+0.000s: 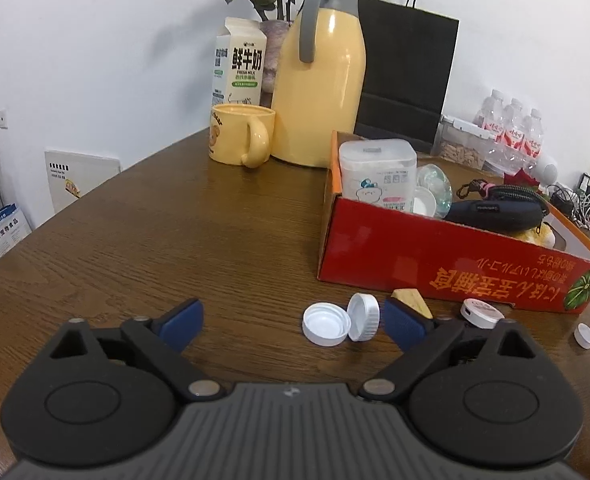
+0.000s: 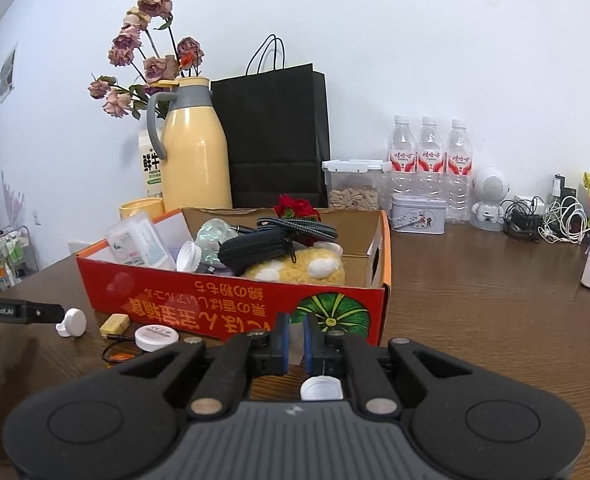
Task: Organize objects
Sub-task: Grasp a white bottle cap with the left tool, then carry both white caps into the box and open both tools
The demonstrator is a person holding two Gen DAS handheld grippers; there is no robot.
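My left gripper is open and low over the brown table. Two white caps lie on the table by its right fingertip, one leaning on the other, with neither pad touching them. A yellow wedge, a round white tin and a small white cap lie along the front of the red box. My right gripper is shut in front of the box, with nothing visible between its pads. A white cap lies on the table under its fingers.
The box holds a swab case, a black pouch, a yellow plush and a cable. Behind it stand a yellow flask, a mug, a milk carton, a black bag, bottles and chargers.
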